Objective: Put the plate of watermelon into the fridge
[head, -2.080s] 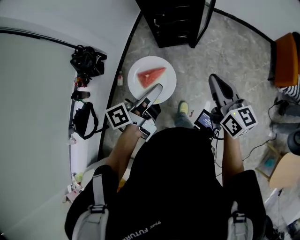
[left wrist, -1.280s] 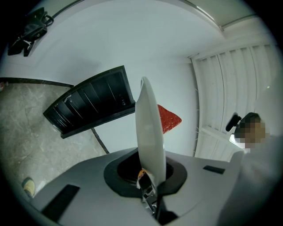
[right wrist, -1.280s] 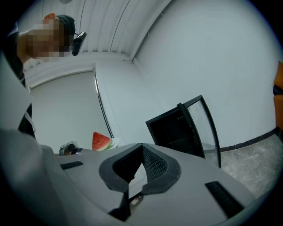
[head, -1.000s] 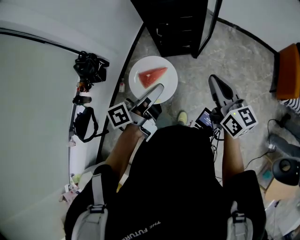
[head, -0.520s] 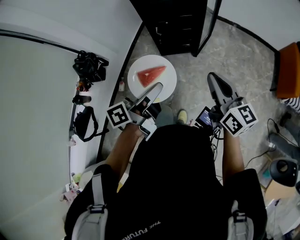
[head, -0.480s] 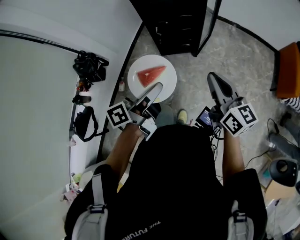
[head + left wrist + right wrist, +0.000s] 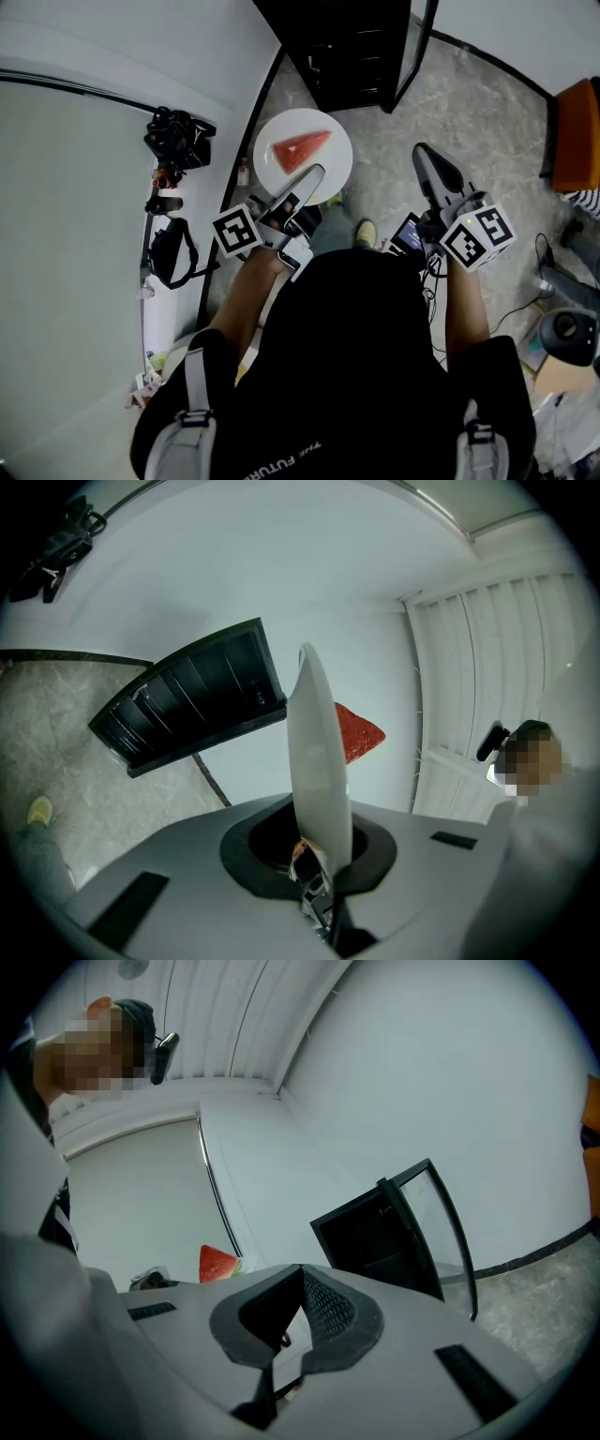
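Note:
A white plate (image 7: 302, 159) carrying a red watermelon wedge (image 7: 302, 148) hangs above the floor in front of the black fridge (image 7: 352, 47). My left gripper (image 7: 314, 176) is shut on the plate's near rim. In the left gripper view the plate (image 7: 319, 752) stands edge-on between the jaws of the left gripper (image 7: 319, 860), with the watermelon (image 7: 358, 733) behind it and the fridge (image 7: 187, 705) to the left. The fridge's glass door (image 7: 417, 52) stands open. My right gripper (image 7: 425, 157) is shut on nothing, right of the plate. Over the right gripper (image 7: 300, 1271) I see the fridge (image 7: 380, 1237).
A white counter (image 7: 75, 216) runs along the left with a black bag (image 7: 175, 133) and small items on it. An orange seat (image 7: 574, 108) stands at the right edge. A shoe (image 7: 366, 230) is on the marble floor, and a round black thing (image 7: 567, 328) sits at lower right.
The plate stays held level in the left gripper. The whole view has shifted slightly towards the fridge, and a shoe has come into the lower left of the left gripper view.

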